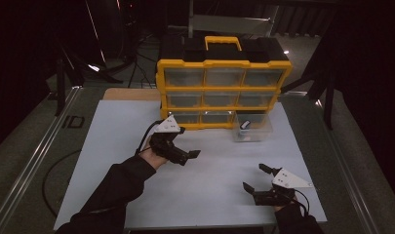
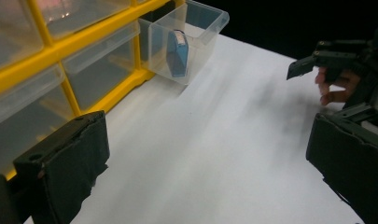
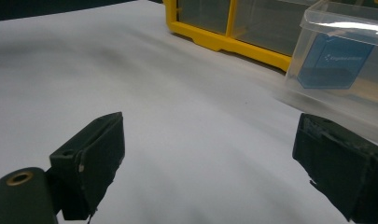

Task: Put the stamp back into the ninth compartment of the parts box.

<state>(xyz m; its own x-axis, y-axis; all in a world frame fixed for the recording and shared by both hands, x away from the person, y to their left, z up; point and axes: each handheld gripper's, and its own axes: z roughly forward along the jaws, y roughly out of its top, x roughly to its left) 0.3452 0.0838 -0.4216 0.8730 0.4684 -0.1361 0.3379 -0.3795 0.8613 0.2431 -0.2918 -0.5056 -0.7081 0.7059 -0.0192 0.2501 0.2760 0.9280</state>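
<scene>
White board [image 1: 136, 146] covers the table top, and a dark-sleeved forearm reaches in over it from the lower left, angled up and to the right. That hand holds the left gripper [image 1: 187, 157] level above the board, pointing right, just in front of the cabinet's bottom row; its jaws stand wide apart with nothing between them, as the left gripper view confirms [image 2: 200, 158]. Behind it stands one yellow drawer cabinet [image 1: 223, 90] with a black top and a yellow handle, holding nine clear drawers in three rows of three. One of them, the bottom-right clear drawer [image 1: 252, 127], is pulled out onto the board, touching the cabinet's front. Inside it one small blue box [image 2: 177, 52] stands upright on its edge. Farther right and nearer the person, the other hand comes up from the bottom edge and holds the right gripper [image 1: 257, 178] low over the board, pointing left and away, well apart from the drawer. Its two jaws are also spread wide and empty.
</scene>
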